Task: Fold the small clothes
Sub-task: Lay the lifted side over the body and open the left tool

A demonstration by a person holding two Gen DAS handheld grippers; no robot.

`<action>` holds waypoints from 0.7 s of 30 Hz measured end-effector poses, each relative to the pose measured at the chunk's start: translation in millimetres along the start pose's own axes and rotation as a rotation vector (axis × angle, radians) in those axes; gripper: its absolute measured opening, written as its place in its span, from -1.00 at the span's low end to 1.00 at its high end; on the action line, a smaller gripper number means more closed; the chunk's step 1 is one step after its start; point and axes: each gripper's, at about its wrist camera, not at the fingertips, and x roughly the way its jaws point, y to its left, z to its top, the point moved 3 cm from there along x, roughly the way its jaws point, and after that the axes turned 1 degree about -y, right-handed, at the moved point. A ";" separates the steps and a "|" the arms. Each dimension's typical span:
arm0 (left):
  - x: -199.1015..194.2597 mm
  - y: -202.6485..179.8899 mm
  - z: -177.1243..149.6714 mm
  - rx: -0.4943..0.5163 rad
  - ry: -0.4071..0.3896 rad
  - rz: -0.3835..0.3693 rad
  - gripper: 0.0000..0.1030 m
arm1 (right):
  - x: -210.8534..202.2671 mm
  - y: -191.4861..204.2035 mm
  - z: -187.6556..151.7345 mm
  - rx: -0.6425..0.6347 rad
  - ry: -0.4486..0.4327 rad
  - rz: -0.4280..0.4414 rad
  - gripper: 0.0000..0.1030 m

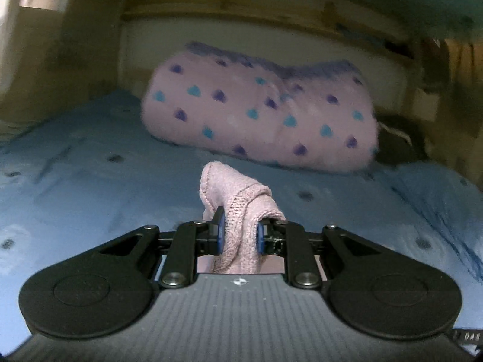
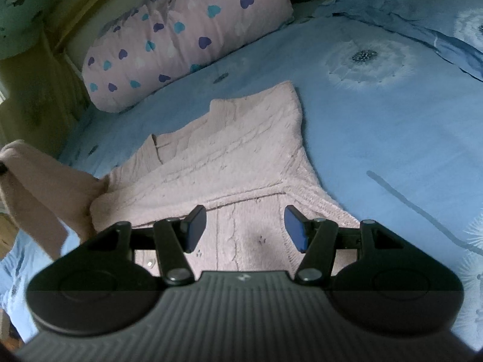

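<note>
A pale pink knitted sweater (image 2: 229, 157) lies spread on the blue bed sheet (image 2: 377, 138). My left gripper (image 1: 238, 235) is shut on a bunched piece of the pink sweater (image 1: 238, 202), held up above the bed; its blue pads (image 1: 260, 236) press the knit from both sides. In the right wrist view that lifted part of the sweater (image 2: 33, 181) hangs at the far left edge. My right gripper (image 2: 245, 229) hovers open just over the near part of the sweater, with only flat knit showing between its fingers (image 2: 294, 229).
A pink pillow with blue and purple hearts (image 1: 259, 114) (image 2: 187, 36) lies at the head of the bed against a wooden headboard (image 1: 271, 24). A blue pillow with white dandelion print (image 2: 422, 9) sits at the far right. A dark object (image 1: 398, 144) rests beside the pink pillow.
</note>
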 end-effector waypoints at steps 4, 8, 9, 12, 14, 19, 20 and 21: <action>32.8 -36.9 -30.5 0.054 0.090 -0.033 -0.56 | -3.7 -3.0 2.9 0.012 -0.006 0.007 0.16; 62.5 -58.2 -61.9 0.106 0.161 -0.031 -0.55 | -5.0 -7.7 4.6 0.025 -0.006 0.000 0.16; 68.6 -61.9 -70.7 0.108 0.183 -0.036 -0.53 | -5.0 -8.8 4.8 0.027 -0.006 -0.006 0.16; 82.6 -71.3 -90.5 0.123 0.258 -0.063 -0.46 | -4.5 -11.5 5.3 0.036 -0.001 -0.018 0.17; 87.2 -77.2 -98.5 0.146 0.291 -0.065 -0.34 | -3.8 -12.1 5.4 0.042 0.002 -0.017 0.17; 74.7 -75.1 -97.9 0.181 0.273 -0.060 0.14 | -2.8 -8.4 6.3 0.021 0.012 -0.011 0.17; 69.0 -71.8 -96.1 0.172 0.271 -0.070 0.23 | -2.6 -7.8 6.1 0.016 0.013 -0.012 0.17; 63.4 -67.6 -94.2 0.160 0.267 -0.083 0.32 | -2.3 -7.0 6.0 0.010 0.014 -0.013 0.17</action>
